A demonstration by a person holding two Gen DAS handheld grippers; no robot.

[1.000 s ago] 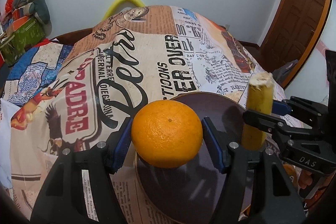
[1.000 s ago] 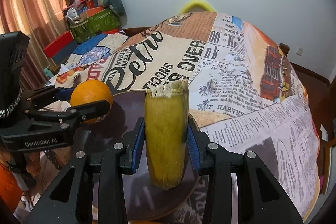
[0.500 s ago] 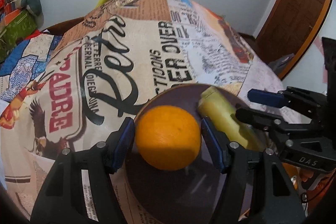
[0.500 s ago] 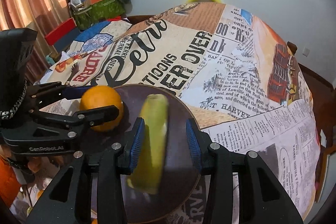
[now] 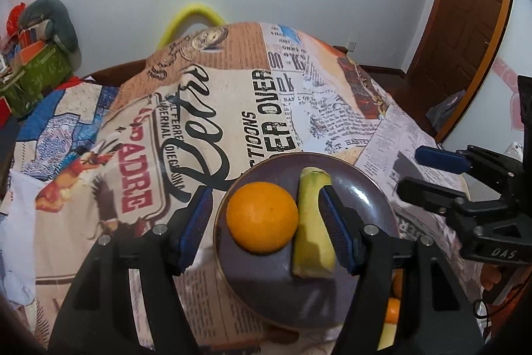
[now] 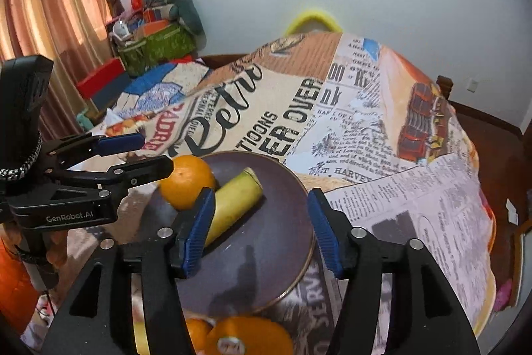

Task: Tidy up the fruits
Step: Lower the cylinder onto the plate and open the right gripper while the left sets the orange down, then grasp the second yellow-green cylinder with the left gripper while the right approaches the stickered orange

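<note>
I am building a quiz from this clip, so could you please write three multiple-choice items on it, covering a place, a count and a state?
1. Where does the orange lie?
A. on the dark plate
B. on the bare tablecloth
C. in the green box

2. How many fruits lie on the dark plate?
A. one
B. two
C. four

3. How does the left tool stand?
A. shut on the orange
B. shut on the banana piece
C. open, gripping nothing

Answers:
1 A: the orange rests on the plate, against the banana piece.
2 B: only the orange and the banana piece lie there.
3 C: there are gaps between its pads and the fruit. The right tool is open too.
</note>
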